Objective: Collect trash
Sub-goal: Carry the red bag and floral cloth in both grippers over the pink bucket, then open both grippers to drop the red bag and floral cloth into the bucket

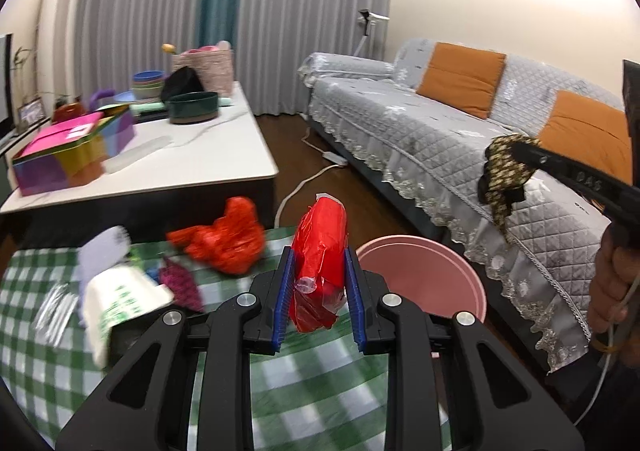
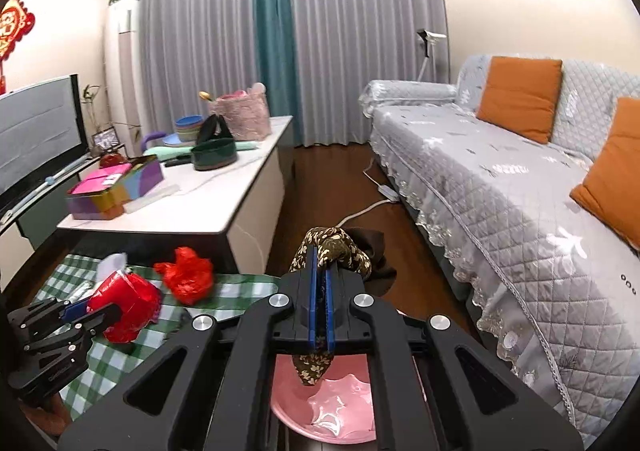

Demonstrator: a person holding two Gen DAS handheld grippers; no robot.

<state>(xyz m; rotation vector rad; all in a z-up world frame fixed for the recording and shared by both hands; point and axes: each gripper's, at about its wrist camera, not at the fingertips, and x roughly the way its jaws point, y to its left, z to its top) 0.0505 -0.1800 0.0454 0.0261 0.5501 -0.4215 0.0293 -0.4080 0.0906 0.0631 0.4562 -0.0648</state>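
While tools (image 1: 320, 283) grip, red bag (image 1: 320, 251), floral cloth (image 2: 332, 251)

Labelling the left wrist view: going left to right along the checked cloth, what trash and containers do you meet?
White paper cup → loose red bag → red bag in the left gripper → pink bin.

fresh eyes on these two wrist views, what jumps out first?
The left gripper clamps a red plastic packet above the green checked cloth, beside the pink bin. The right gripper is shut on a dark floral cloth directly over that bin. A crumpled red bag lies on the checked cloth.
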